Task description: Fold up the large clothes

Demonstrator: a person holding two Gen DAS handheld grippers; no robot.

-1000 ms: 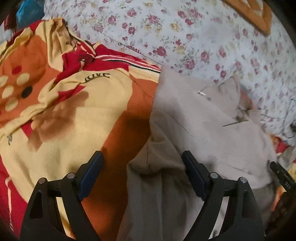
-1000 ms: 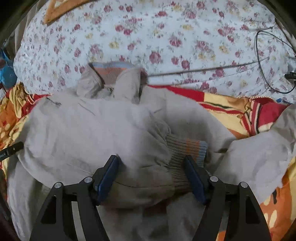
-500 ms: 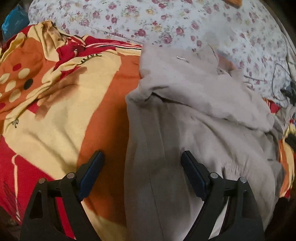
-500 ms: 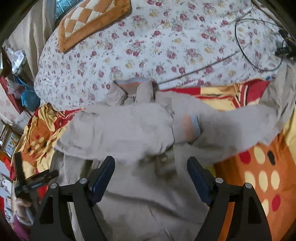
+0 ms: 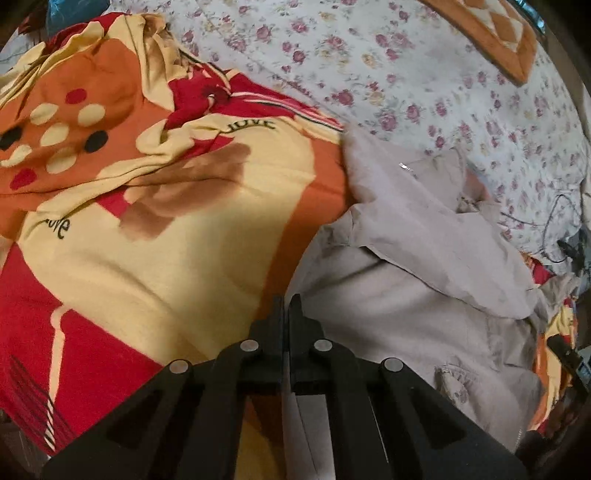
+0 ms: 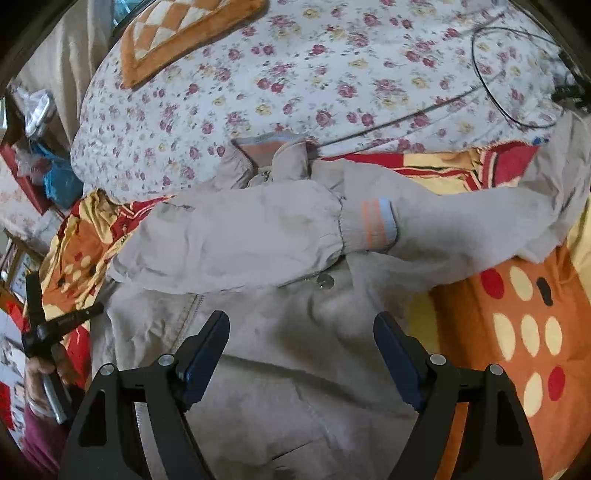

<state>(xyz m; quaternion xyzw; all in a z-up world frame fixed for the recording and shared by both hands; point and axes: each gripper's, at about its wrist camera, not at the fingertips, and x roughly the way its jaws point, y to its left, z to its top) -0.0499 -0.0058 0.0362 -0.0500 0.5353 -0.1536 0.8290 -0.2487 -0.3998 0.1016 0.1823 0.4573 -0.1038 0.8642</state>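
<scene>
A beige-grey jacket (image 6: 295, 369) lies front up on an orange, red and yellow blanket (image 5: 147, 258). One sleeve is folded across its chest, ending in a cuff with orange and blue stripes (image 6: 369, 225). The other sleeve (image 6: 480, 221) stretches out to the right. My left gripper (image 5: 287, 306) is shut, its tips at the jacket's left edge (image 5: 306, 266) where it meets the blanket. I cannot tell whether cloth is pinched. A hand holds it at the left of the right wrist view (image 6: 55, 325). My right gripper (image 6: 301, 332) hangs open above the jacket's lower front, holding nothing.
A white floral quilt (image 6: 295, 74) covers the bed behind the jacket, with an orange checked cushion (image 6: 177, 29) on it. A black cable (image 6: 517, 110) loops at the far right. Clutter and blue bags (image 6: 59, 177) stand left of the bed.
My left gripper's jaws went from wide open to shut as it shifted left to the jacket's edge. My right gripper lifted back from the folded sleeve's cuff, then stayed still.
</scene>
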